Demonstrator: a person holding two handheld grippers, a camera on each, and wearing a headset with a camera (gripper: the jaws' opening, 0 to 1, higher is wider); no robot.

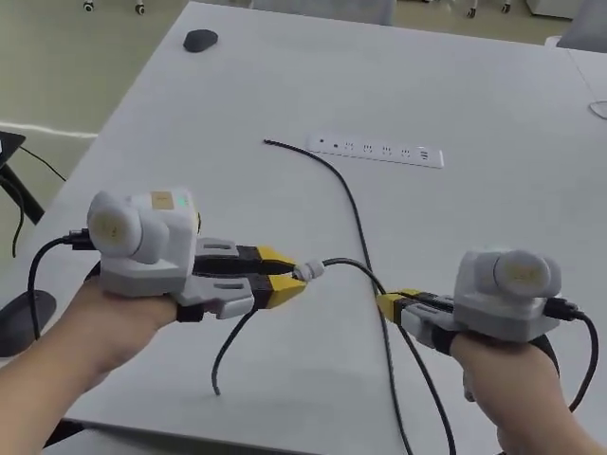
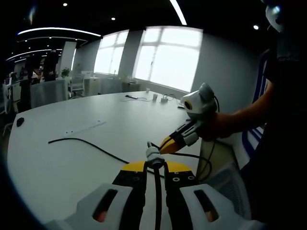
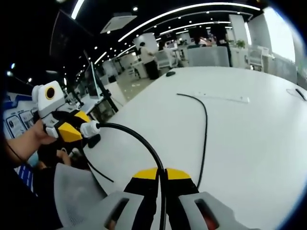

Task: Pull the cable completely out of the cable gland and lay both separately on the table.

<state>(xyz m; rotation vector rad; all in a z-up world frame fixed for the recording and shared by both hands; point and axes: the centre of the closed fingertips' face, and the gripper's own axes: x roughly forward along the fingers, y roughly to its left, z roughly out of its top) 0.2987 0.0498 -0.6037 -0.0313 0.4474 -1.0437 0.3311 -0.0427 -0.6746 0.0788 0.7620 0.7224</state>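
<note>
A wide pale grey table (image 1: pixel 455 104) stretched away, with a white power strip (image 1: pixel 375 151) lying across its middle and a dark mouse (image 1: pixel 200 40) near its far left corner. Beside it lay a pale greenish floor (image 1: pixel 57 66), and chair castors (image 1: pixel 139 8) showed at the top edge. Tall bright windows (image 2: pixel 158 57) lit a grey wall (image 2: pixel 225 72) at the room's far end and pale chairs (image 2: pixel 45 91) stood by the table, while the dark ceiling (image 3: pixel 96 14) overhead carried long curved light strips (image 3: pixel 192 9) and small round spotlights (image 3: pixel 135 8).
</note>
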